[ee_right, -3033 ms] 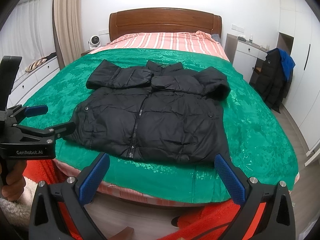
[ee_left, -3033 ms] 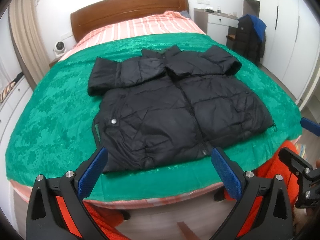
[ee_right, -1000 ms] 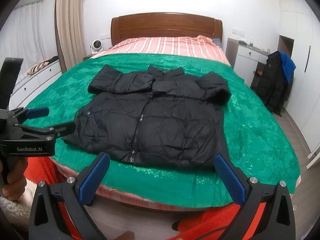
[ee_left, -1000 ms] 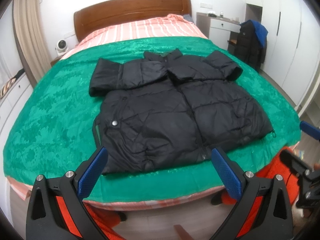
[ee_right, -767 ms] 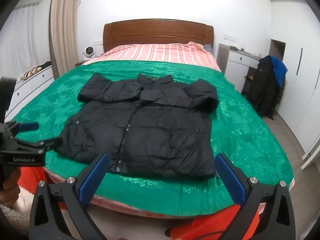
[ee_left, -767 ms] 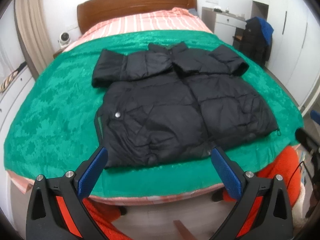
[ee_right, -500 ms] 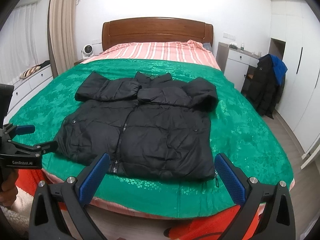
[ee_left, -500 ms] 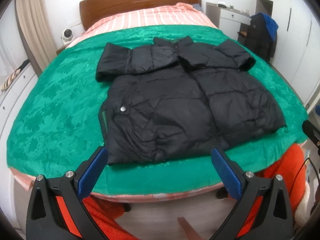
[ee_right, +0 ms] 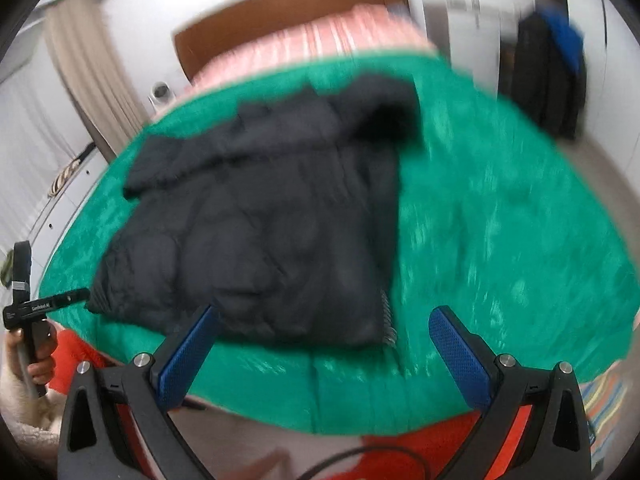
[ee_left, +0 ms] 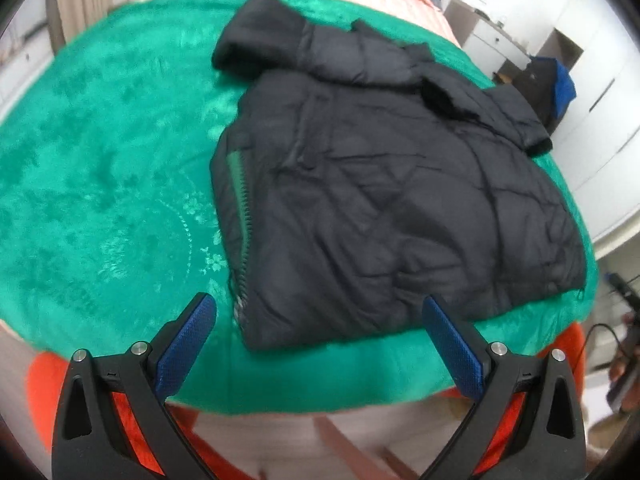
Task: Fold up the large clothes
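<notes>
Jacket (ee_left: 384, 200) lies flat on the green blanket (ee_left: 104, 184), sleeves crossed over the chest, hem along the bed's near edge, collar toward the headboard, so its long axis runs straight away from me. My left gripper (ee_left: 320, 328) hangs released and empty just short of the hem's left corner. My right gripper (ee_right: 320, 336), also spread and holding nothing, hovers at the hem's right corner. Each hand is nearest its own corner, I judge.
</notes>
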Demonstrator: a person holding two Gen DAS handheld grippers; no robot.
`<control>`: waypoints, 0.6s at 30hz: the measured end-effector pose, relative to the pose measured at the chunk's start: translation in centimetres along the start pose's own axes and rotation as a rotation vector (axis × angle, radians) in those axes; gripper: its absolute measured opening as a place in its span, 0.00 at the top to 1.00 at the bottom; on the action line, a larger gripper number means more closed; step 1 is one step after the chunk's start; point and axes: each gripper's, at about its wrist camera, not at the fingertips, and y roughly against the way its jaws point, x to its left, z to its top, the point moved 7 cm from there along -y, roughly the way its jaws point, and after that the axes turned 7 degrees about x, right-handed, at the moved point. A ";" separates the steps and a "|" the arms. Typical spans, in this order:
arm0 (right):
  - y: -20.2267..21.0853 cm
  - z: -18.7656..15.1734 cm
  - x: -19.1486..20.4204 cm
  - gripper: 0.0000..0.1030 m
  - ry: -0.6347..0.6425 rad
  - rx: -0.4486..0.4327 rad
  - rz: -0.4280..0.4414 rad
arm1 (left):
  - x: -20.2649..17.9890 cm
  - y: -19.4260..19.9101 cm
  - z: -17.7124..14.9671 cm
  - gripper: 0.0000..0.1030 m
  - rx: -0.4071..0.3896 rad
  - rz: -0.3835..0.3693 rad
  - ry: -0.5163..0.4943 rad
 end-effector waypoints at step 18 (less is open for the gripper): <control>-2.9 -0.5 0.6 0.78 0.030 0.180 0.104 | 1.5 -0.7 -2.0 0.84 0.081 -0.065 -0.003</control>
